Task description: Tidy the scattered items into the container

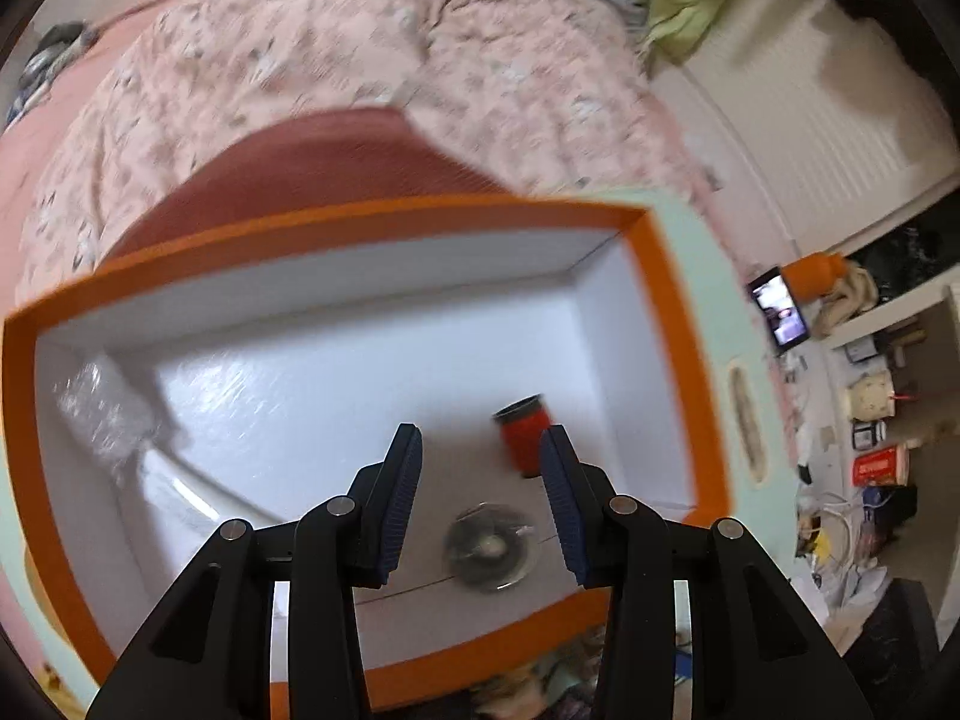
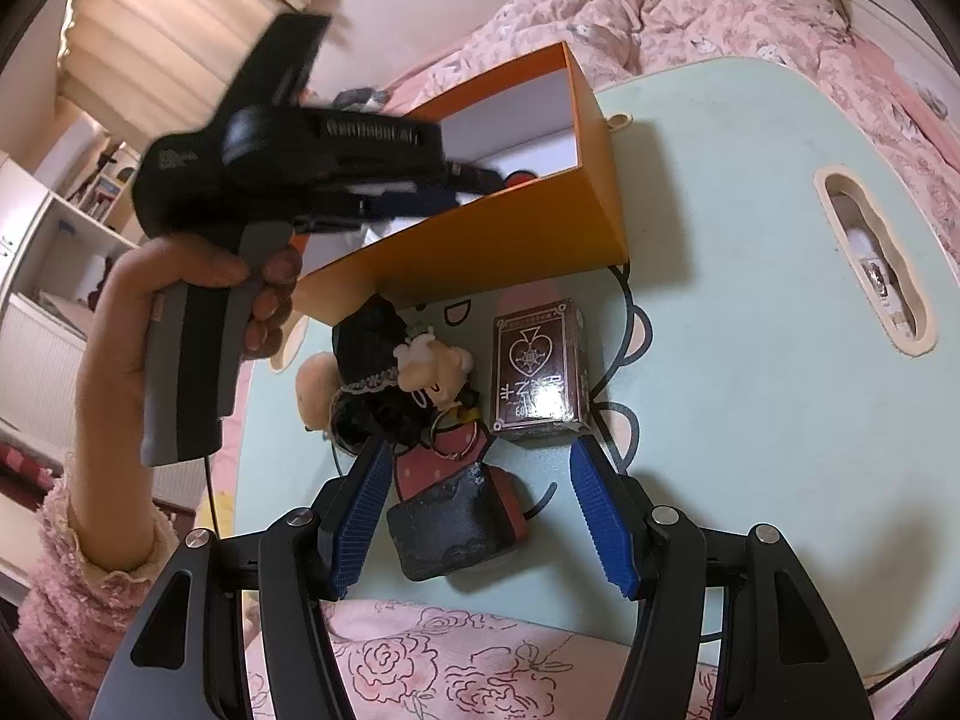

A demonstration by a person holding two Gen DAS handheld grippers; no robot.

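Our left gripper (image 1: 480,495) hangs open and empty over the orange box (image 1: 372,222); right gripper (image 2: 480,519), also open, should straddle the dark block (image 2: 456,531) squarely.

Below my left tongs I see the box (image 1: 660,276), orange-rimmed with white walls, and in it a red spool (image 1: 525,435) with a black top. Ahead of my right tongs I see a maroon card pack (image 2: 537,369) with a white spade emblem on the pale mint table (image 2: 750,390); behind, a pink floral quilt (image 2: 690,12).
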